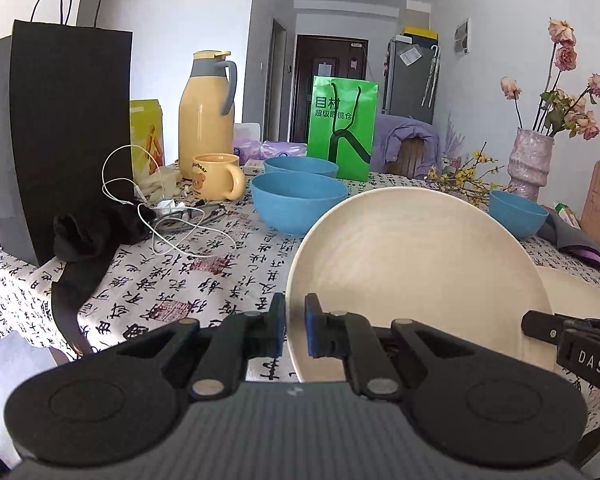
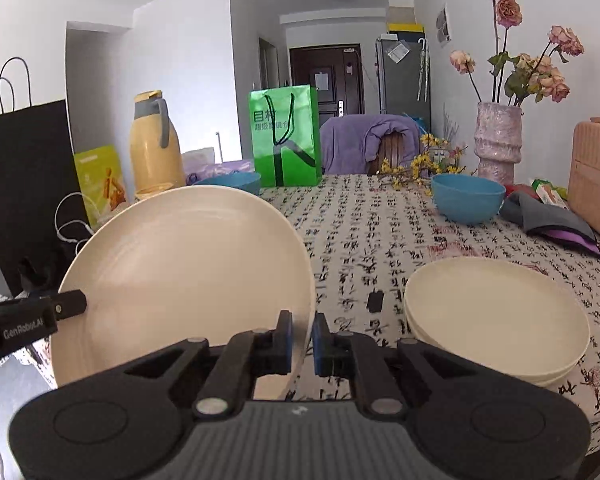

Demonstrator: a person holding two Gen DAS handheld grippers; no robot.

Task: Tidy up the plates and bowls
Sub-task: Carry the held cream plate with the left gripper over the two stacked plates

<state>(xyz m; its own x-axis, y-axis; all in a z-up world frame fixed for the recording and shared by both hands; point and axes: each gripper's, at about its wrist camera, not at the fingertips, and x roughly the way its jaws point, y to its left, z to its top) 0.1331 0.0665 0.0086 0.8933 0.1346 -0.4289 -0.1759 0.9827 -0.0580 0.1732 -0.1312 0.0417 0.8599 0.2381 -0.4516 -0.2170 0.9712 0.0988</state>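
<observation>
A cream plate (image 1: 412,264) hangs tilted over the table, its face toward the cameras. My left gripper (image 1: 296,320) is shut on its left rim. My right gripper (image 2: 302,336) is shut on the opposite rim of the same plate (image 2: 188,272). Each gripper's black finger (image 1: 540,326) shows at the far rim in the other's view. A stack of cream plates (image 2: 496,312) lies on the table to the right, below the held plate. Two blue bowls (image 1: 298,200) stand behind the plate at left, and a third blue bowl (image 2: 468,200) sits near the vase.
The patterned tablecloth (image 2: 364,240) covers the table. A black paper bag (image 1: 60,128), white cable, yellow mug (image 1: 216,176) and yellow thermos (image 1: 206,112) crowd the left. A green bag (image 2: 286,136), flower vase (image 2: 496,144), grey cloth (image 2: 548,216) and pink box (image 2: 596,176) stand behind and right.
</observation>
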